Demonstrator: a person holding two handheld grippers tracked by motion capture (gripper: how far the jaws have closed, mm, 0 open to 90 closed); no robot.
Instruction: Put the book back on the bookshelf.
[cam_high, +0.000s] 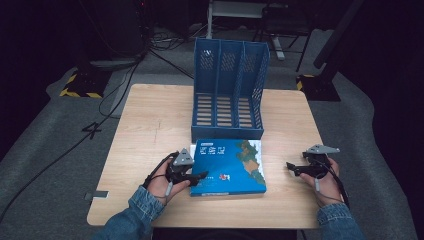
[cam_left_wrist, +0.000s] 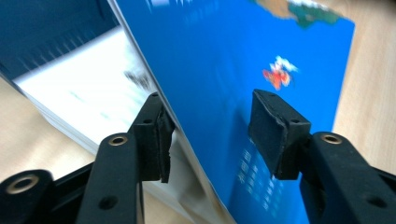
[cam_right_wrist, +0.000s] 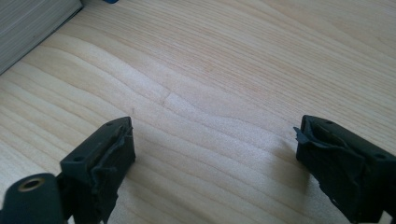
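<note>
Left gripper (cam_high: 198, 176) gapes around the blue book's (cam_high: 230, 167) lifted glossy cover; right gripper (cam_high: 292, 168) is wide open over bare wood. A slotted blue plastic rack (cam_high: 227, 95) stands just behind

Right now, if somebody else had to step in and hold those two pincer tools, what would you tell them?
Left gripper: open, jaws straddling the lifted front cover at the left edge of the blue book, not yet closed on it.
Right gripper: open, holding nothing, over bare table to the right of the book.
The book lies flat at the near edge, just in front of the blue file rack, whose slots look empty.
Done: nothing moved yet. Left, probably: grip the book, stand it in a slot.
</note>
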